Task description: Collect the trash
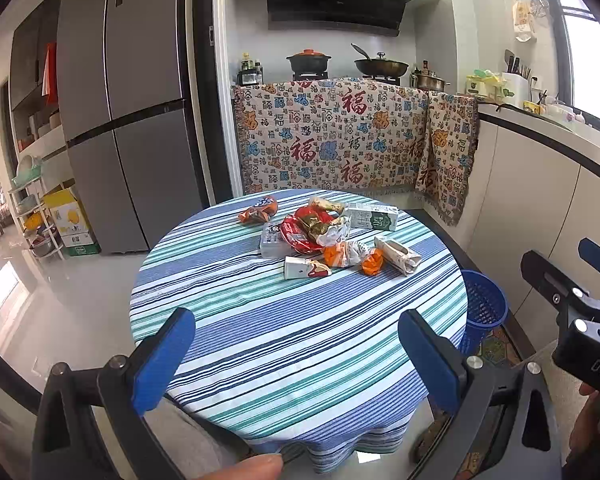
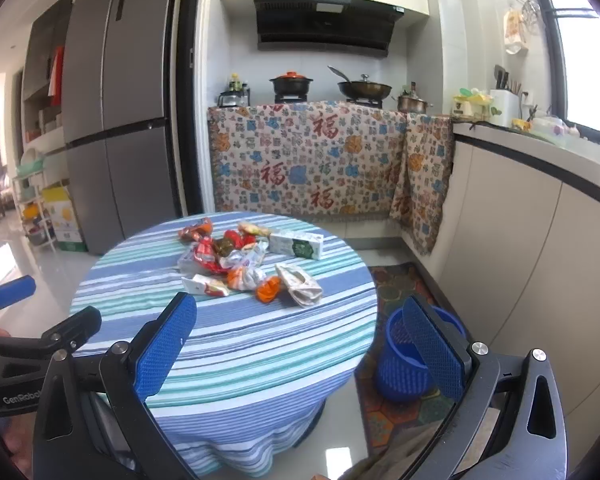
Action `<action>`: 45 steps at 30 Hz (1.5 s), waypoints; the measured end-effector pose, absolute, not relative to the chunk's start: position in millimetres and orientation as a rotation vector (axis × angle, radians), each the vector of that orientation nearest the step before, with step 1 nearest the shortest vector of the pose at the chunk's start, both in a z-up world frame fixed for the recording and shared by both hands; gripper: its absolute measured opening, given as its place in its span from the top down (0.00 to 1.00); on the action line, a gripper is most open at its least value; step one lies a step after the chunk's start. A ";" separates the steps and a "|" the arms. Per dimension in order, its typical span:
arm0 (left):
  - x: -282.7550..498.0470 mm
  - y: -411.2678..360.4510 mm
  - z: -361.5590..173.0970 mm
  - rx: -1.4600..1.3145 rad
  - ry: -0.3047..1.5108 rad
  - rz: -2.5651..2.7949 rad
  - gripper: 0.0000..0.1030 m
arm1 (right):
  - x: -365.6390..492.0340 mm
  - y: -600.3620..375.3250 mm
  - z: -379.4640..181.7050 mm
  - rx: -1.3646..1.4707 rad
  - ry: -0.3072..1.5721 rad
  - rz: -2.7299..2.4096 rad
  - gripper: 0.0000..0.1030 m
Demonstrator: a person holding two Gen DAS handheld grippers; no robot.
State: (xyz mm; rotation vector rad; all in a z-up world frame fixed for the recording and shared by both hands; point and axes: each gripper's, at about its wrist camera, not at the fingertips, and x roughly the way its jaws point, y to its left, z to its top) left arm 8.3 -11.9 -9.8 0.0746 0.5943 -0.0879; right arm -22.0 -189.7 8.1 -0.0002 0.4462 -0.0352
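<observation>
A heap of trash lies on the far half of the round table with its blue-striped cloth: crumpled wrappers, a green-and-white milk carton, a small white box. A blue mesh bin stands on the floor right of the table. My left gripper is open over the near table edge, empty. My right gripper is open too, its right finger in front of the bin. Each gripper shows at the edge of the other's view.
A grey fridge stands at the back left, with a rack of bowls beside it. A patterned cloth drapes the stove counter behind the table. White cabinets run along the right. A patterned mat lies under the bin.
</observation>
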 end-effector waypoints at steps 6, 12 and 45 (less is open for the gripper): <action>20.2 -9.0 -24.3 0.085 0.616 -0.074 0.00 | -13.4 -196.3 -1.8 0.009 0.459 -0.041 0.00; 45.0 -3.0 -50.6 0.094 0.663 -0.040 0.00 | 2.0 -204.1 -16.6 0.021 0.485 -0.040 0.00; 212.4 16.3 -182.5 0.051 0.996 -0.169 0.00 | 207.2 -225.6 -184.4 -0.035 0.915 0.116 0.20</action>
